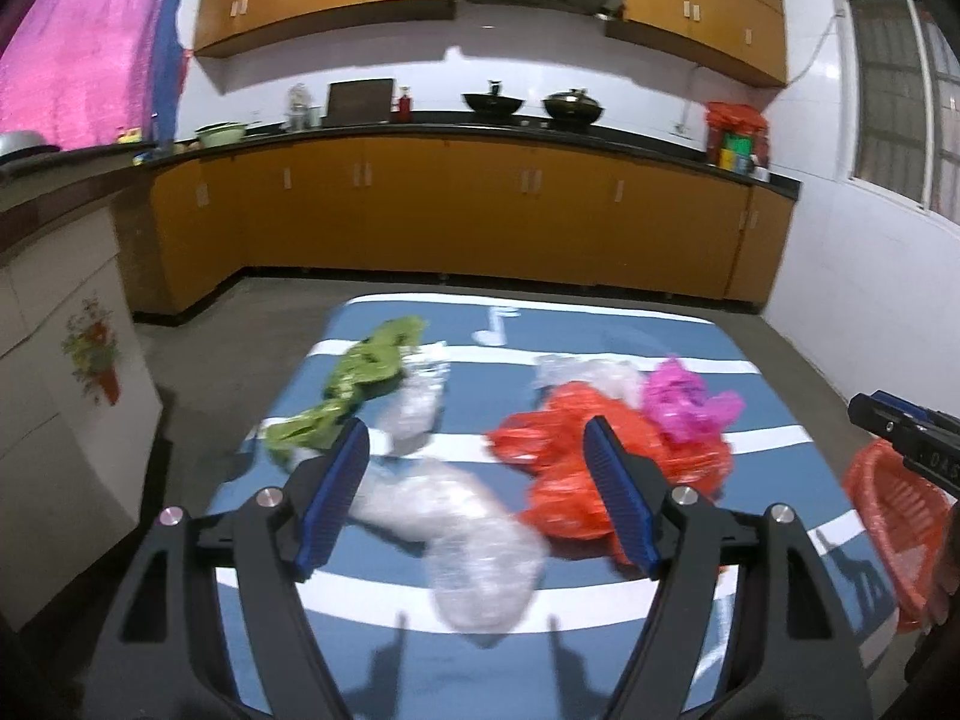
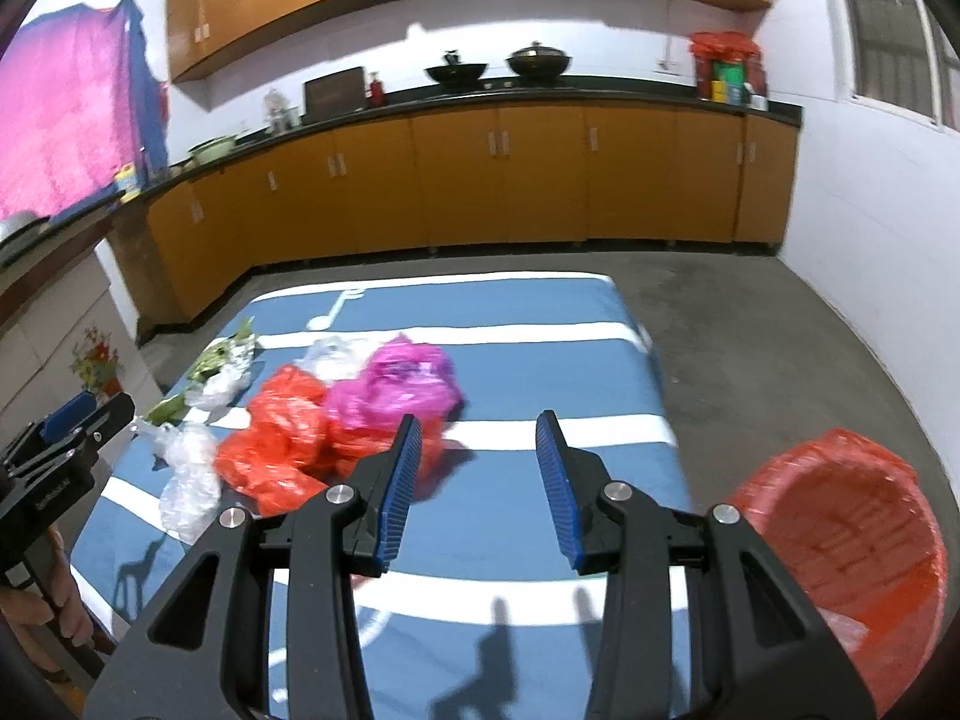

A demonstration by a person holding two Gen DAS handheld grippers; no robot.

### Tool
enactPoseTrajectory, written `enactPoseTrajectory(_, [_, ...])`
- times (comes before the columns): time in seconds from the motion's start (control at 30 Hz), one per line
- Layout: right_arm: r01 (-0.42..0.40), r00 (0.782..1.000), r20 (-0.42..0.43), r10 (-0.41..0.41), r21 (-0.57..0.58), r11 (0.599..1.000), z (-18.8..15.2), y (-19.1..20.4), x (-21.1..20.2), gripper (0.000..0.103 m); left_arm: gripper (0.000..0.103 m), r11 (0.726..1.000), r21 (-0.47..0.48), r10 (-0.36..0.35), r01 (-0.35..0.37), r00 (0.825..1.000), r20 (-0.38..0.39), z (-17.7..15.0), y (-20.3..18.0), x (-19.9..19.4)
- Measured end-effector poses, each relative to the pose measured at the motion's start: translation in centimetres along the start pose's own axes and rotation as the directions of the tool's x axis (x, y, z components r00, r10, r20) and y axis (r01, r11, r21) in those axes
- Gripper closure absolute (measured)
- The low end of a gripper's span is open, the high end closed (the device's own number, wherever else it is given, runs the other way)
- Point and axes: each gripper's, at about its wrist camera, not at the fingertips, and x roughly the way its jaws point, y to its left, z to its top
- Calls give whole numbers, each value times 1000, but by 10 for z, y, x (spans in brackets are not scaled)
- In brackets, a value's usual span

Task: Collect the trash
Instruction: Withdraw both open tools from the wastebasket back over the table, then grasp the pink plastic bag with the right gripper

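Clear bag (image 1: 456,528), blurred, apparently lies lengthwise between left gripper's (image 1: 477,495) parted jaws.

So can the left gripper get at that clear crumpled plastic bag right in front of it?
Probably yes. The left gripper is open and empty, and the clear plastic bag lies uncovered on the blue table just ahead of its fingers, nothing between.

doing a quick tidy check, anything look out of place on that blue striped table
Yes: crumpled plastic bags litter the blue striped tablecloth: a green one, clear ones, a red one and a pink one. The red mesh bin stands beside the table.
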Motion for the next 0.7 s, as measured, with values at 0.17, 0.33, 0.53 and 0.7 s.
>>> enactPoseTrajectory(0.17, [-45, 999, -23, 45, -11, 999, 3, 21, 28, 62, 30, 999, -26, 39, -39, 999, -6, -5, 27, 2])
enactPoseTrajectory(0.33, [-78, 996, -45, 76, -31, 997, 8, 38, 55, 62, 30, 997, -53, 64, -65, 998, -14, -6, 47, 6])
enactPoseTrajectory(0.53, [-78, 993, -88, 73, -54, 995, 11, 51, 86, 62, 30, 994, -78, 80, -81, 997, -22, -6, 62, 12])
enactPoseTrajectory(0.7, [-58, 990, -135, 46, -81, 995, 6, 54, 108, 71, 30, 992, -97, 76, -79, 997, -35, -6, 67, 18])
